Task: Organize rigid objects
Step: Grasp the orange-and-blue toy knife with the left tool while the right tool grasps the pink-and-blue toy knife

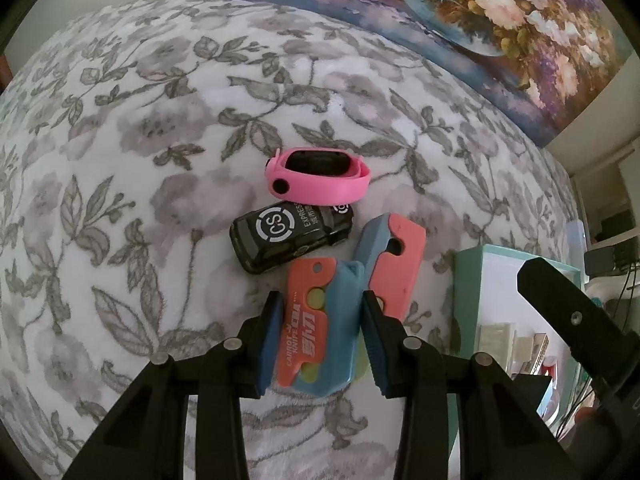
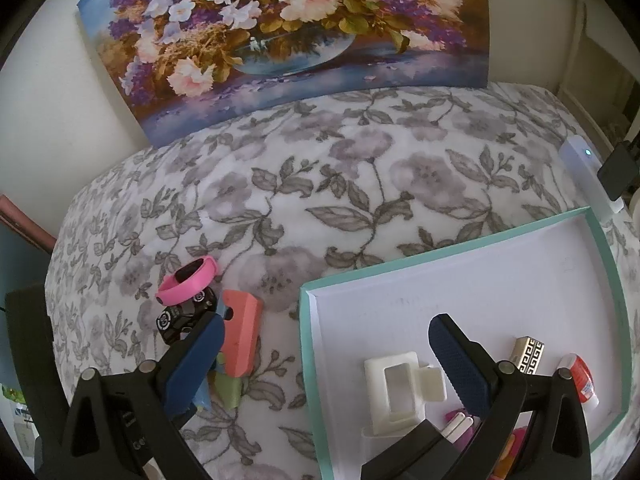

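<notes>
Blanket with grey flowers fills the left wrist view, and the left gripper is down on the folding toy knife, blue fingers clamped on its orange-and-blue handle. Just beyond it lies a salmon-and-grey block, then a black toy car, with a pink wristband resting against the car's far side. A teal-rimmed tray sits off to the right. Over to the right wrist view: the right gripper hangs with its fingers wide apart, gripping nothing, one over the blanket, the other over the tray. Inside the tray sit a white holder, a gold patterned lighter and a small red-and-white tube. The pink wristband and toy car show at left.
</notes>
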The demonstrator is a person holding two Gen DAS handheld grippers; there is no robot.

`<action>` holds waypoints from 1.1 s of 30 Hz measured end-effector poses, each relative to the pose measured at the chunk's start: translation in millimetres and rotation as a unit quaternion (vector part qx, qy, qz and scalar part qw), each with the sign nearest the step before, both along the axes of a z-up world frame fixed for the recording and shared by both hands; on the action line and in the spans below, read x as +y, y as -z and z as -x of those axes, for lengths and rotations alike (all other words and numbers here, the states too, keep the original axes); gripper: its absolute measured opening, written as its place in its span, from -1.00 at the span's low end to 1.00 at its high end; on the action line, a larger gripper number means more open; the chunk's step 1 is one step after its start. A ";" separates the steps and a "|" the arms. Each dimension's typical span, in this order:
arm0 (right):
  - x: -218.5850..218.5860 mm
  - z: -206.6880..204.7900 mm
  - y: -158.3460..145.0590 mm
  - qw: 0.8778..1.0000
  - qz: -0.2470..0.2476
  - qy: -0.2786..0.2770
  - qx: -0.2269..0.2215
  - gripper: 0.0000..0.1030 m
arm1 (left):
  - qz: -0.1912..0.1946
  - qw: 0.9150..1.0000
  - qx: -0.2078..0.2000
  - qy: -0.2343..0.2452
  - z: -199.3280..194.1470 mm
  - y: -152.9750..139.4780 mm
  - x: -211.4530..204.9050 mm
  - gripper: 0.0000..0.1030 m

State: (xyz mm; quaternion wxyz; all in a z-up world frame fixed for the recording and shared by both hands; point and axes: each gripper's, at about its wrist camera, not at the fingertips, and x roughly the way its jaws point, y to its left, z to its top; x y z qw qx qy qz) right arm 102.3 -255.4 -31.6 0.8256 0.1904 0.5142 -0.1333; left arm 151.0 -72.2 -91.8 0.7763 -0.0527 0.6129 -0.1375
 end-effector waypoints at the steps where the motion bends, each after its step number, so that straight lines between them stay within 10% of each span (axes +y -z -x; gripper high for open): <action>1: 1.8 -0.5 -0.3 1.000 0.000 -0.003 -0.001 1.00 | -0.002 1.000 0.000 -0.001 0.0 -0.6 0.7 -0.22; 14: 40.5 -10.0 -0.1 0.998 -0.009 -0.063 -0.019 0.98 | -0.086 0.995 0.005 -0.057 1.0 -1.9 53.4 -0.23; 33: 89.4 -29.9 39.9 0.992 0.015 -0.125 0.017 0.39 | -0.096 0.989 0.008 -0.111 -8.1 6.1 108.4 -0.23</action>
